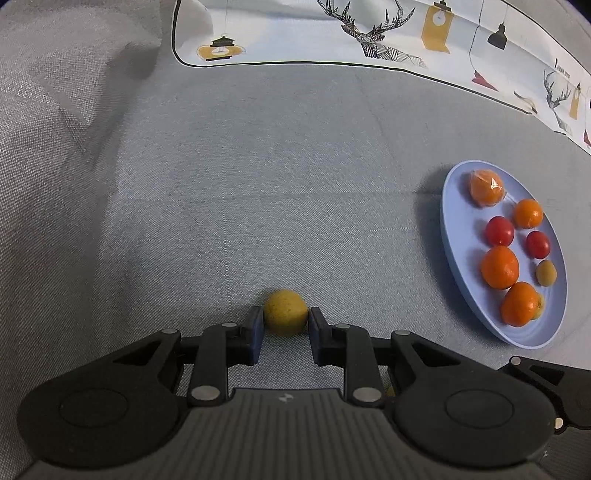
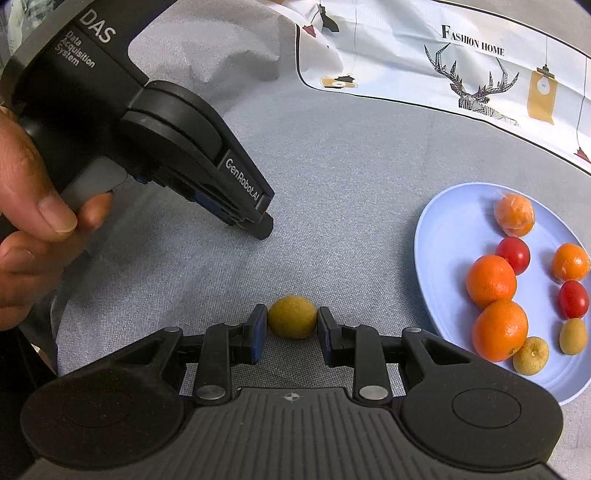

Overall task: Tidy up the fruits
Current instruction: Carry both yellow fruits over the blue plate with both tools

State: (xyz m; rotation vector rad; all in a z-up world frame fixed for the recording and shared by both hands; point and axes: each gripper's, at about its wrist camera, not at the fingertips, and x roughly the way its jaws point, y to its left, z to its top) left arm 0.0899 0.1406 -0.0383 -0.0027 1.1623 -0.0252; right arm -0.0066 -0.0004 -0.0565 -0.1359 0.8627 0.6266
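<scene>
- Cloth (image 1: 258,166), grey and woven, covers the whole work surface. Its far edge meets a white printed sheet (image 1: 295,33) with deer and lamp drawings, and on the left it rises in folds.
- Open cloth stretches ahead of both tools, broad and bare up to the printed sheet.
- Left gripper (image 1: 285,318) is low over the cloth, its blue pads pinching a small yellow fruit (image 1: 285,310) from both sides. The fruit sits at the fingertips, well to the left of the plate.
- Right gripper (image 2: 291,322) is likewise closed on a small yellow-green fruit (image 2: 292,314), pads touching each flank. This fruit lies near the plate's left rim but apart from it.
- Pale blue plate (image 2: 443,236) lies to the right and holds three oranges, a plastic-wrapped orange (image 2: 514,214), two cherry tomatoes and two small yellowish fruits.
- In the right wrist view, the left hand (image 2: 26,229) holds the left tool's black body, which slants down across the upper left with its tip near the cloth.
- In the left wrist view, part of the right tool shows at the lower right edge, just below the plate.
</scene>
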